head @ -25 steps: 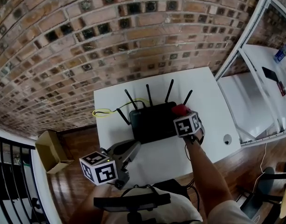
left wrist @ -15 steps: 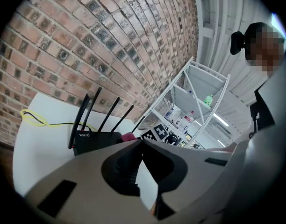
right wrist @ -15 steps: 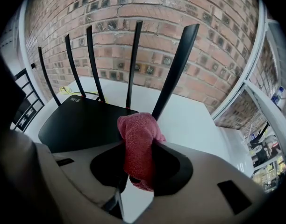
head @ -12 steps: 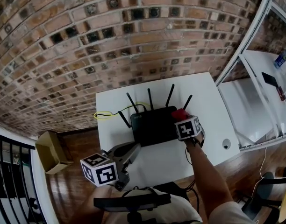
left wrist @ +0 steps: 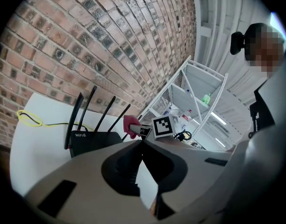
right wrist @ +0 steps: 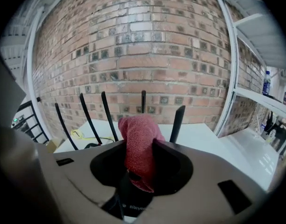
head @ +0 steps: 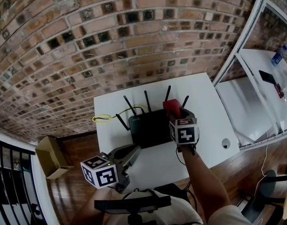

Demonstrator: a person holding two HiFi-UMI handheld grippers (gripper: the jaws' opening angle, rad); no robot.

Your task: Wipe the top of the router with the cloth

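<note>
A black router (head: 147,128) with several upright antennas sits on the white table (head: 207,97). My right gripper (head: 174,112) hovers above the router's right rear corner, shut on a red cloth (head: 172,107) that sticks up between its jaws. In the right gripper view the cloth (right wrist: 139,146) fills the gap between the jaws, with the antennas (right wrist: 107,115) behind it and a strip of router (right wrist: 132,208) below. My left gripper (head: 131,150) rests at the table's near edge, shut and holding nothing. The left gripper view shows the router (left wrist: 93,139) and the cloth (left wrist: 129,125) ahead.
A yellow cable (head: 102,118) loops on the table left of the router. The brick wall (head: 110,41) stands close behind. A cardboard box (head: 49,156) lies on the floor to the left, a white shelf unit (head: 256,102) stands to the right, and a round hole (head: 223,143) marks the table's right front.
My right gripper has risen off the router's right end with the cloth and tipped toward the antennas. The left gripper has stayed where it was.
</note>
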